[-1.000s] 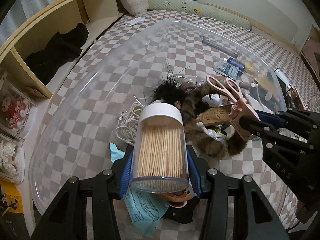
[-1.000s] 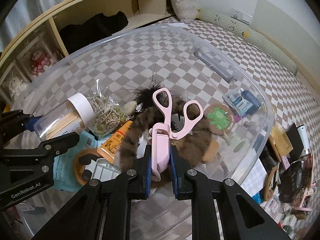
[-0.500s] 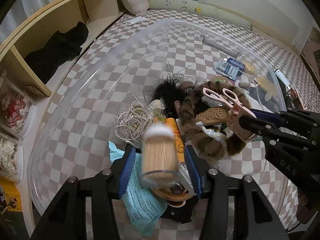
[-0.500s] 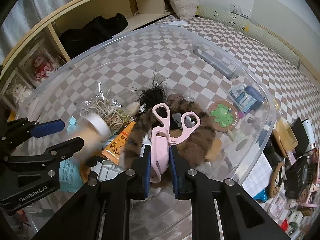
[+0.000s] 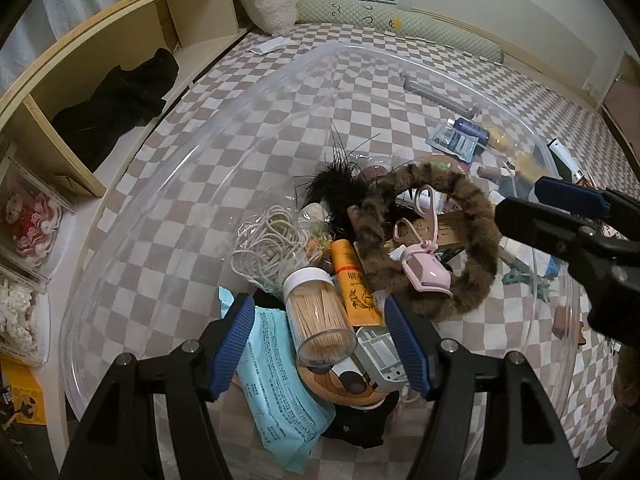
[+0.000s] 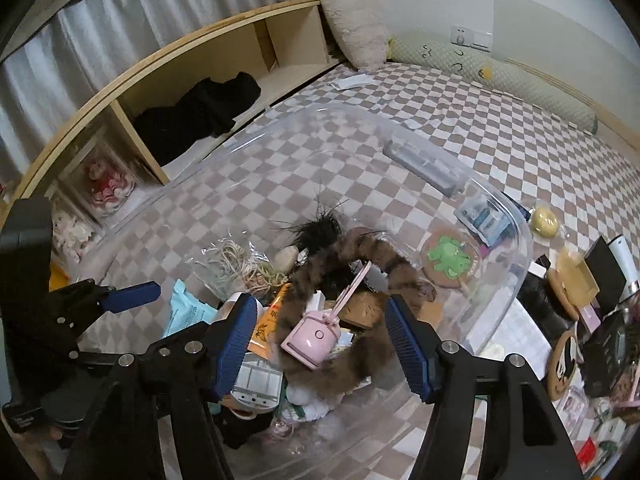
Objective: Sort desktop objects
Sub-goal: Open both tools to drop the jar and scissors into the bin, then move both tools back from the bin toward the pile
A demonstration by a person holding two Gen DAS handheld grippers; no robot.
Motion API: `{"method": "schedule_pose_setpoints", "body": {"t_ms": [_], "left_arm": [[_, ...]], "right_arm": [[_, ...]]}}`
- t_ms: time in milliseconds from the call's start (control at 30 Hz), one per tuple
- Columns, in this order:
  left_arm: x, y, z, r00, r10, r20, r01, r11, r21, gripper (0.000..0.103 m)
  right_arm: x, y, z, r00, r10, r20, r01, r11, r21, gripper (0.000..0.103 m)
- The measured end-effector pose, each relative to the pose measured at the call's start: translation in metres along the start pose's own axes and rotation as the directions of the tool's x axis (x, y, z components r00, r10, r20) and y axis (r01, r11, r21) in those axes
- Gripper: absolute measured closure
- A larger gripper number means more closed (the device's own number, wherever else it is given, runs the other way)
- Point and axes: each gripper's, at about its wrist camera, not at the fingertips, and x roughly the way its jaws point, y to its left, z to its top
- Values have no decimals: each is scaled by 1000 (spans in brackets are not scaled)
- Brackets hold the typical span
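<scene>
Checkered brown-and-white bedding [image 5: 224,240] is seen spreading beneath a large clear plastic tub [image 5: 132,216], with a wooden shelf [image 5: 100,80] running along the bed's far left edge and a long bolster [image 5: 400,28] lying against the wall.

Inside the tub, a heap of small things is being gathered toward its near end. The left tool [image 5: 320,344] is being held above the heap with its blue pads spread, the jaws having just been opening; the toothpick jar [image 5: 316,320] is lying between them, untouched by either pad, resting on its side across a light blue packet [image 5: 276,380] and beside an orange tube [image 5: 354,280]. A bag of pale rubber bands [image 5: 272,244] is lying just beyond the jar's white cap.

The right tool [image 6: 322,344] is likewise being held spread, its jaws also having just been opening. The pink scissors [image 6: 316,336] are lying free between the pads, resting on a brown furry ring [image 6: 320,276] near the tub's middle. A tuft of black feathers [image 6: 320,236] is sticking up just behind the ring.

Outside the tub, clutter is crowding the bed's right edge.
</scene>
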Motion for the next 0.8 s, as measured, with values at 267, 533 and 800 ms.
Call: {"method": "schedule_pose_setpoints", "body": {"t_ms": [267, 533, 800], "left_arm": [[0, 1, 0, 1000, 9, 5, -9, 1000, 6, 36], [-7, 0, -1, 998, 53, 37, -53, 999, 2, 17], [-21, -4, -1, 994, 81, 77, -82, 997, 7, 2]], "right_arm": [[1, -2, -4, 1000, -24, -20, 24, 1000, -5, 37], [-1, -6, -6, 999, -19, -27, 19, 1000, -13, 36], [-5, -6, -10, 999, -48, 3, 48, 999, -21, 17]]}}
